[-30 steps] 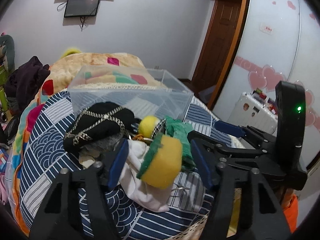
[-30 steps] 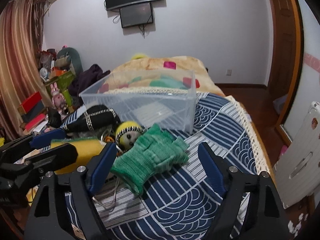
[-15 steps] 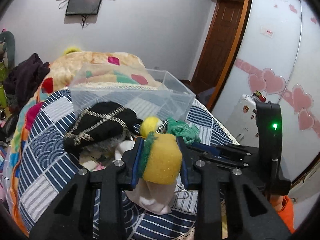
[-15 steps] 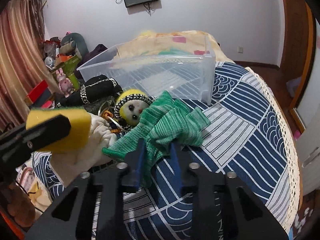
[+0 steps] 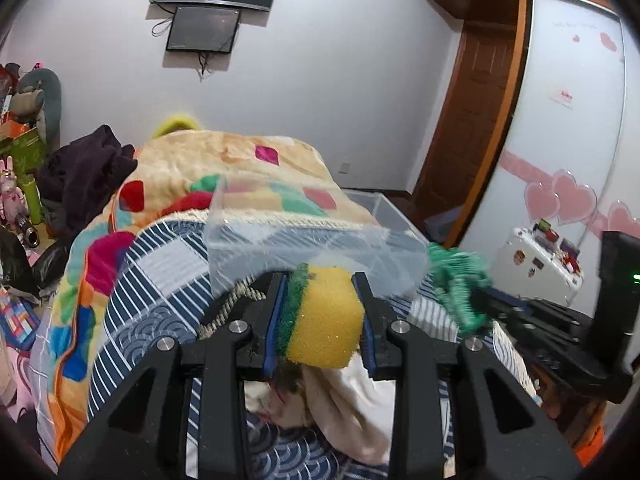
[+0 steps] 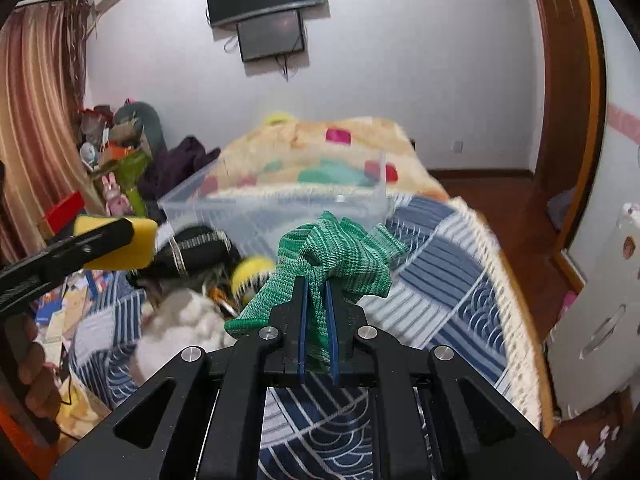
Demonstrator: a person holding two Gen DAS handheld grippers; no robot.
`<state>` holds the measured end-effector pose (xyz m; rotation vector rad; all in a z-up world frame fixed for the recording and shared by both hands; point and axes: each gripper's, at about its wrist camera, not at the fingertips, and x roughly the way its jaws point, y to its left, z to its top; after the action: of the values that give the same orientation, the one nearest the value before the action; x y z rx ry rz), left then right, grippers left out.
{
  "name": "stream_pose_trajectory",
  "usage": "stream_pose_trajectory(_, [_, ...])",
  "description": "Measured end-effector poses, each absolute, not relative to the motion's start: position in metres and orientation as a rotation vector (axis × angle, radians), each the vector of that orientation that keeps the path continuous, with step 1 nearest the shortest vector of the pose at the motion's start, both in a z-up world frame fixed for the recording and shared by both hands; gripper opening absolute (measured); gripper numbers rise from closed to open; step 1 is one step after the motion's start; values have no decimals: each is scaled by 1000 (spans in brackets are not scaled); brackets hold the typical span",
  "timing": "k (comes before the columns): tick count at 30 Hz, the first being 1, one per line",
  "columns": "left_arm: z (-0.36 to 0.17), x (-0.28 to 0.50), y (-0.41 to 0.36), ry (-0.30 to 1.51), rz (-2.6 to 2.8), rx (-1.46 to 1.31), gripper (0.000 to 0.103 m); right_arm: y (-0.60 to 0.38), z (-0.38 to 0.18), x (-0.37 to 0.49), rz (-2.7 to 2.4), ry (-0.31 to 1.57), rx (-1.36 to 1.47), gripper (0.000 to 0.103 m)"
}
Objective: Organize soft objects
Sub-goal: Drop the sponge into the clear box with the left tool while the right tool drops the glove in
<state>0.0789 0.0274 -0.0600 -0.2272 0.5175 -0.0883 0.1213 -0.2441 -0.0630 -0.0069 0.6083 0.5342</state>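
My left gripper (image 5: 319,284) is shut on a yellow sponge with a green scrub layer (image 5: 324,316), held above the bed. In the right wrist view that sponge (image 6: 120,242) shows at the left between black fingers. My right gripper (image 6: 316,284) is shut on a green knitted cloth (image 6: 336,256), lifted off the bedspread; the same cloth (image 5: 460,280) hangs at the right of the left wrist view. A clear plastic bin (image 6: 272,208) stands just beyond both grippers. A black chain-trimmed bag (image 6: 200,246), a yellow-hatted doll (image 6: 252,276) and a white cloth (image 6: 180,324) lie on the bed.
The bed carries a navy patterned cover (image 6: 440,280) and a beige quilt with coloured patches (image 5: 240,160) behind the bin. Dark clothes and toys pile at the left (image 6: 132,148). A white cabinet (image 6: 600,300) and a wooden door (image 5: 480,100) stand to the right.
Both grippers closed: the left one on the sponge, the right one on the green cloth. Both then rose off the bed with their loads, towards the bin.
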Motion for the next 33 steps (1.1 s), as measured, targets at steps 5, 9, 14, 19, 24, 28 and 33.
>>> stream_pose_trajectory(5, [-44,99,39,486,-60,-207,32,-238,-40,127,520,534,-36,8])
stream_pose_trajectory(9, [-33,118,47,475,-49,-193,32,-232,-27,142,512,502,-37,8])
stream_pose_trajectory(14, [-27,146,55,495,-26,-190,32,-221,-19,159,503,481,-36,8])
stream_pose_trajectory(19, [-29,169,55,527,-25,-172,32,-210,-17,173,498,483,-42,8])
stream_pose_trajectory(24, [-37,192,51,586,-35,-165,32,-200,-24,190,496,522,-51,8])
stream_pose_trajectory(28, [-51,213,48,662,-50,-176,32,-193,-34,202,499,571,-70,8])
stream_pose_trajectory(33, [-71,235,41,746,-58,-164,32,-186,-50,217,519,653,-97,8])
